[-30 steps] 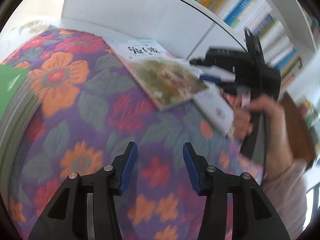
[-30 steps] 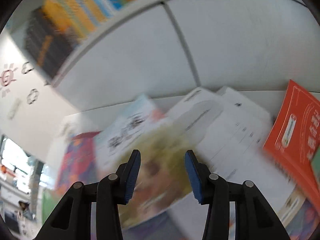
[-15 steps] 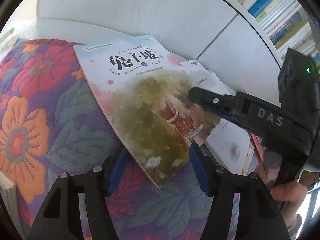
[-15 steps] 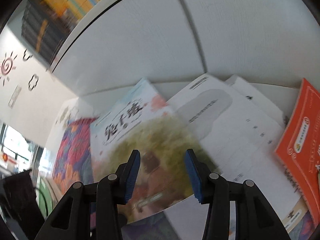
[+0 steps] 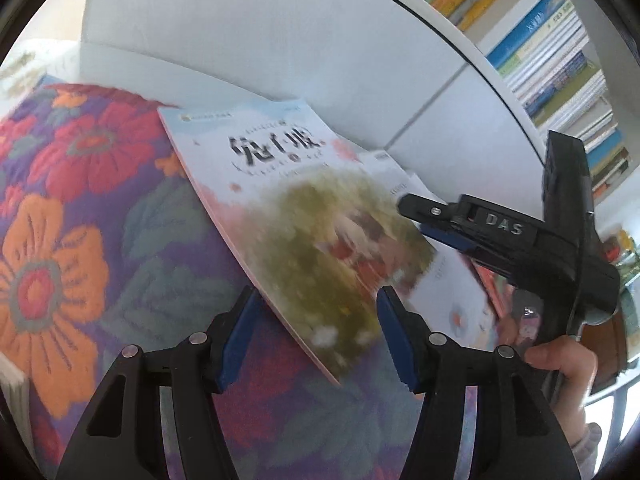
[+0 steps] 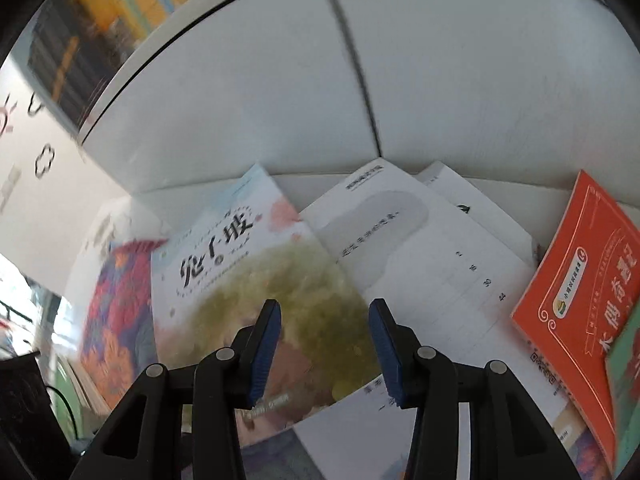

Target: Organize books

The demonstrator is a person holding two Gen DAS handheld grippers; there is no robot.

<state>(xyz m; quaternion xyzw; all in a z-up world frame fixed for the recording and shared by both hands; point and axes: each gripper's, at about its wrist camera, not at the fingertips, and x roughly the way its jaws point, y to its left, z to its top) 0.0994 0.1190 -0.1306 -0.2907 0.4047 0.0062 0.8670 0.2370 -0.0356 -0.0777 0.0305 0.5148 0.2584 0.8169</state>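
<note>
A picture book [image 5: 288, 208] with a pale cover and green artwork lies flat on a floral cloth [image 5: 100, 220]. My left gripper [image 5: 316, 300] straddles its near corner; its jaws are closing, and the pads do not press on the book. In the right wrist view the same picture book [image 6: 240, 280] overlaps a white book [image 6: 420, 272], beside an orange book [image 6: 580, 280]. My right gripper [image 6: 324, 312] hovers open just above the picture book with nothing between its fingers. The left wrist view shows the right gripper [image 5: 416, 220] from the side, held by a hand [image 5: 560, 360].
A white cabinet [image 5: 280, 40] stands right behind the books. Shelves packed with upright books [image 5: 552, 60] rise at the upper right. A stack of books [image 5: 12, 384] sits at the far left edge of the cloth.
My left gripper has moved forward over the cloth to the picture book, and its jaws stand wider, now around the book's near corner. The right gripper has stayed above the book.
</note>
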